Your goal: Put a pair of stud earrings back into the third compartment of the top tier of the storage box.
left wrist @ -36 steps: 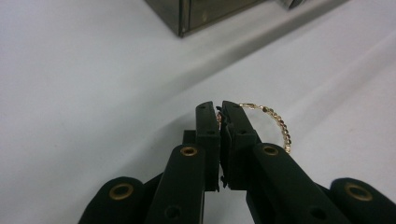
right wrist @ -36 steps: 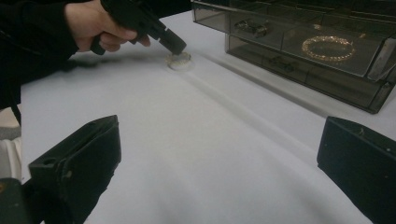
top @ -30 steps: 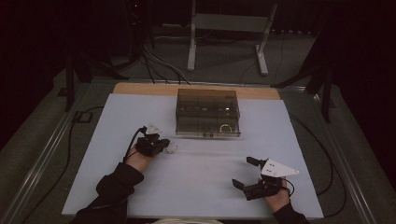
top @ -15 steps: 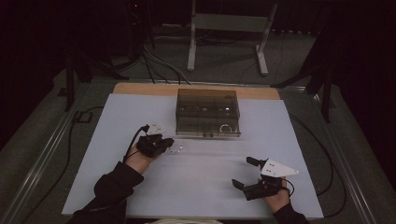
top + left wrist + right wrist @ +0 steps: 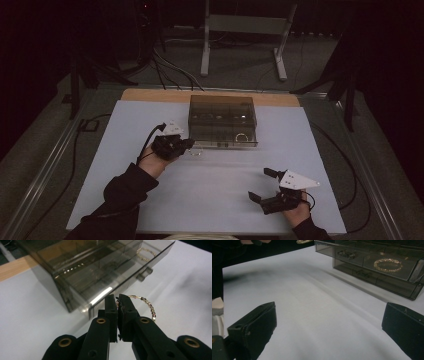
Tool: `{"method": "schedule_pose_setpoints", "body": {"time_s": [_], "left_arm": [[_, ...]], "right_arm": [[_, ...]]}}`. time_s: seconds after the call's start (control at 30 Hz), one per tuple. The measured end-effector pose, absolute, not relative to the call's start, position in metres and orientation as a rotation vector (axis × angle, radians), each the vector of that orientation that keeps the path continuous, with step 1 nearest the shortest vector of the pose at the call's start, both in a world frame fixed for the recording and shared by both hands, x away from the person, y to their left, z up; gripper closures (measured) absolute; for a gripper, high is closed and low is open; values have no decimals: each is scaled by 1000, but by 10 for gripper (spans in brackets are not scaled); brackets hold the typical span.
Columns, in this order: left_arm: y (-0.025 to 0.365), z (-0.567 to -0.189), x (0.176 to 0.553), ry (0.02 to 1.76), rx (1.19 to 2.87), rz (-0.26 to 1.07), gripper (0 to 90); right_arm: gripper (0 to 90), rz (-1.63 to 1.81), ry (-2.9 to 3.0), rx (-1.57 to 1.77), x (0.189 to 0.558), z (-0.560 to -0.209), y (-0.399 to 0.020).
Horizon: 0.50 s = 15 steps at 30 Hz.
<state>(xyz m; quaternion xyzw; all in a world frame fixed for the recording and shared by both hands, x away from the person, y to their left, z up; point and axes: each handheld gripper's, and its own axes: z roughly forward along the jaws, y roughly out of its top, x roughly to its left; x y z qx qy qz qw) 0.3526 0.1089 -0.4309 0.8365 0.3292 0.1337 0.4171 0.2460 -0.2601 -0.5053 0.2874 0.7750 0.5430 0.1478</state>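
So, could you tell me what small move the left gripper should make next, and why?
Probably carry the beaded bracelet over the smoky plastic box toward a free compartment. The left gripper is shut on the bracelet just in front of the box, where another bracelet already lies. The right gripper rests open.

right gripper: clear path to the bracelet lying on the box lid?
Probably yes. The right gripper is open, with bare white table between it and the smoky box; the bracelet lies uncovered on top.
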Motion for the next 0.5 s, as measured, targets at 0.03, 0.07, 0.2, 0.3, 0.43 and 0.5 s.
{"method": "schedule_pose_setpoints", "body": {"time_s": [0.03,0.07,0.2,0.3,0.43,0.5], "left_arm": [[107,-429,354,822,2101,336,881],[105,-427,356,817,2100,330,881],[99,-420,363,806,2093,314,880],[94,-415,367,790,2091,312,880],[89,-411,374,772,2080,303,880],[86,-410,377,772,2070,291,880]], "right_arm": [[0,1562,2231,828,246,-505,-260],[0,1559,2230,825,245,-505,-260],[0,1564,2228,827,246,-505,-260],[0,1563,2227,825,245,-505,-261],[0,1562,2226,826,245,-505,-261],[0,1563,2227,825,245,-505,-261]]}}
